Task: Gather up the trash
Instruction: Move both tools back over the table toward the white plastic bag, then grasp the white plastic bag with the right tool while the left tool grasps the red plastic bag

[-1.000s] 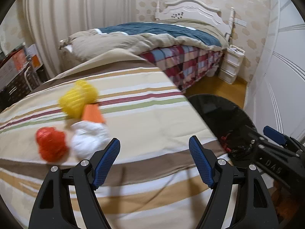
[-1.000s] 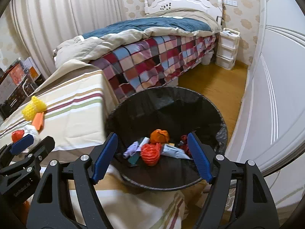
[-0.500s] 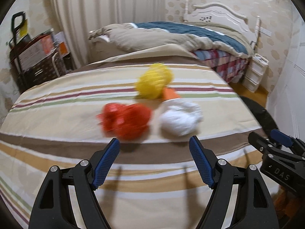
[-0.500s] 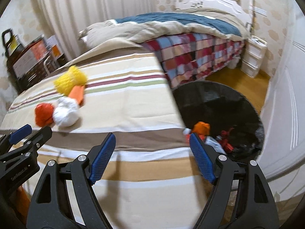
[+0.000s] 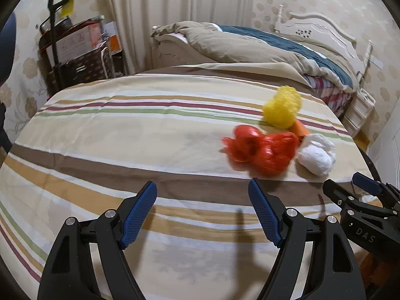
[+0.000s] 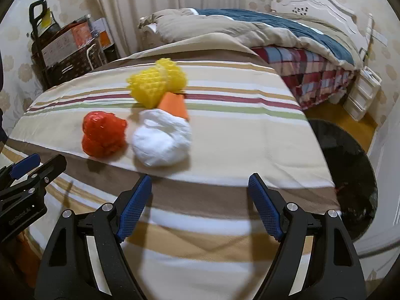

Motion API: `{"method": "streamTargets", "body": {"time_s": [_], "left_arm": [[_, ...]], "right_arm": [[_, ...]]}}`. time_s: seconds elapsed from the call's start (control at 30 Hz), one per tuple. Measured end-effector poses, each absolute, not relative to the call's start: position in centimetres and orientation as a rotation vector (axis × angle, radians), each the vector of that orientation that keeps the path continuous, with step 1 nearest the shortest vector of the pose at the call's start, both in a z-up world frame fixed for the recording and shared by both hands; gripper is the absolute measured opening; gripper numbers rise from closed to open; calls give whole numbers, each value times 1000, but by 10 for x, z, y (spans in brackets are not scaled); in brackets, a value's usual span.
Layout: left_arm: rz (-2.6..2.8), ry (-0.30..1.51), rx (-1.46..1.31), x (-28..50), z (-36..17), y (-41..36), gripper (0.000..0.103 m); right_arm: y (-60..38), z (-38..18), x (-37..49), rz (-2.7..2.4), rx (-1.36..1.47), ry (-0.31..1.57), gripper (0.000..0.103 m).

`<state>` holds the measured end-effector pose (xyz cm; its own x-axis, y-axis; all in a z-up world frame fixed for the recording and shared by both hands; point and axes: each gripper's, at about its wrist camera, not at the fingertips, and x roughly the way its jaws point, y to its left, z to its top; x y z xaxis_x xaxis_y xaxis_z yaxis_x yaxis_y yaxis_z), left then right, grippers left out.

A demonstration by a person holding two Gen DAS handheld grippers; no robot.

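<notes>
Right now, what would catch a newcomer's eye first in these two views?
A cluster of bright trash on the striped bedsheet: a yellow mesh wad, a crumpled red plastic net, a white paper ball and an orange scrap. The black-lined bin sits at the right edge.

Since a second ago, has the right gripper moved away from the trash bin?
Yes. The right gripper has swung left: the black bin, earlier between its fingers, now sits at the right edge, and the striped bedspread lies ahead.
</notes>
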<state>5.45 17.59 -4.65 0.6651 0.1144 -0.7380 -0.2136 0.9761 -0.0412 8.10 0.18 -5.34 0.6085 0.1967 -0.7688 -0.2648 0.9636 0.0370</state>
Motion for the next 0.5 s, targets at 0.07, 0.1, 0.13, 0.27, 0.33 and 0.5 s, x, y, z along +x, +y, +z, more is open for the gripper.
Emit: {"method": "streamTargets", "body": {"time_s": [0.07,0.1,0.13,0.27,0.33,0.5], "left_arm": [[194,824,-141,56,-47,181,76],[196,824,-144,56,-47,183,76],[199,824,-149,56,-47,185,76],[198,826,-161,56,-47,190,76],[197,824,-153,56,-47,190,76],[192,823,-132,57,-47,185,77]], "right_arm": [[11,-54,85,275,-92,877,78],[15,-54,88,278,-98,878,78],[20,-53,90,279,-103,878,78],[29,-53,100,279,-111,874,78],[34,-53,104,279,-112,872,78],[38,-54,108,295,-107,875,58]]}}
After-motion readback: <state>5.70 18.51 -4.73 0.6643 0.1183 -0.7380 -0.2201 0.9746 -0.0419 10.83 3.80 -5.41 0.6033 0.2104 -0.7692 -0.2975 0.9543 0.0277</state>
